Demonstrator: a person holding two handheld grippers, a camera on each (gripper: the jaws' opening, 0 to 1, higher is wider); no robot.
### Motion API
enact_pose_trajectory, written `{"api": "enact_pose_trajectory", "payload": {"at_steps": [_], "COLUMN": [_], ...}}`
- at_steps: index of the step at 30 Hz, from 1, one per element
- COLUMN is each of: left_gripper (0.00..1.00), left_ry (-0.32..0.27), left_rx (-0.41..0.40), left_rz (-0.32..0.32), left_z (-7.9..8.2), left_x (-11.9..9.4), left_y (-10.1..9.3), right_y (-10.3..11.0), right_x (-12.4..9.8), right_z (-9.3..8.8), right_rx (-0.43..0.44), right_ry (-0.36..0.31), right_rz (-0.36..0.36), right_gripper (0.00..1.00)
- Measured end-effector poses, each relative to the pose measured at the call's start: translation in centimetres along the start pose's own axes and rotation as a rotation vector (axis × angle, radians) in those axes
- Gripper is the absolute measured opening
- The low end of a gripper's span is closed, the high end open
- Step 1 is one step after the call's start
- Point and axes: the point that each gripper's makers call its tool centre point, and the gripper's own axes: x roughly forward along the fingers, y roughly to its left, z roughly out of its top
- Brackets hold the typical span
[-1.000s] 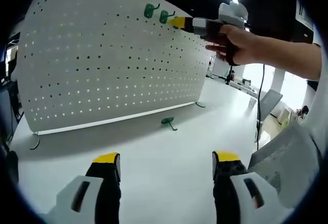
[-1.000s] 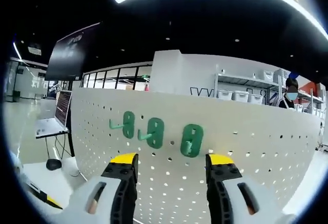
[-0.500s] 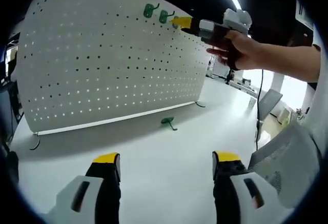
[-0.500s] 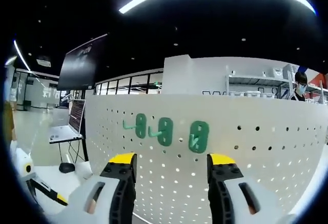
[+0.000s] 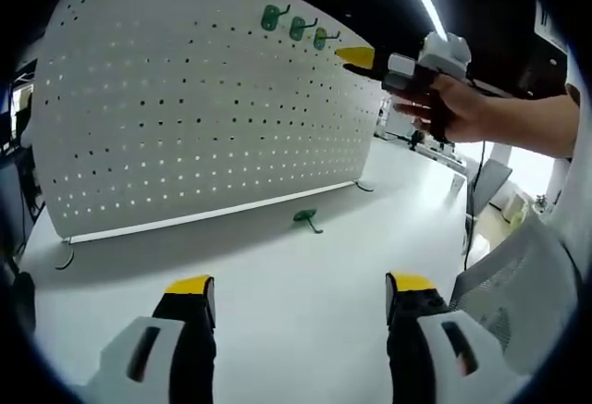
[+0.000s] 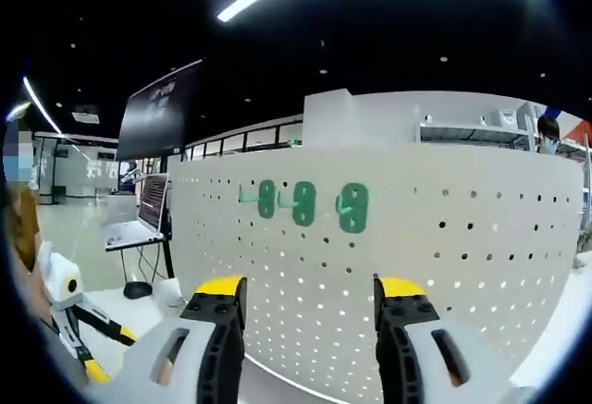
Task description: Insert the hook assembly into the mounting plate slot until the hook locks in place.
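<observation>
Left gripper view sits low over the white tabletop (image 5: 305, 284), well back, facing the upright white perforated pegboard panel (image 5: 185, 108) at a slant. Right gripper view is raised, near the panel's (image 6: 444, 238) top, facing it head-on. Shared: the panel and three green plastic hooks (image 5: 294, 27) (image 6: 302, 204) in a row near its top edge.

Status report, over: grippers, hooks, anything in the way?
Both grippers open, empty: left low over table, right off the pegboard. Three hooks mounted, one hook on table. Path clear.
</observation>
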Motion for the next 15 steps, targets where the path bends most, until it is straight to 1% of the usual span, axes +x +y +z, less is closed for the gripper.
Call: {"api": "enact_pose_trajectory", "payload": {"at_steps": [6,15], "left_gripper": [0.78,0.78], "left_ry": [-0.001,0.001], "left_rx": [0.000,0.002], "left_rz": [0.001,0.004], "left_z": [0.0,-0.1], "left_x": [0.0,-0.1], "left_y": [0.0,0.1], "right_y": [0.1,0.5], "right_x": [-1.9,-3.8], "right_z": [-1.6,-3.7], "right_rx": [0.004,0.024], "right_ry": [0.033,0.073], "right_rz": [0.008,0.018], "right_gripper": [0.55,0.56]}}
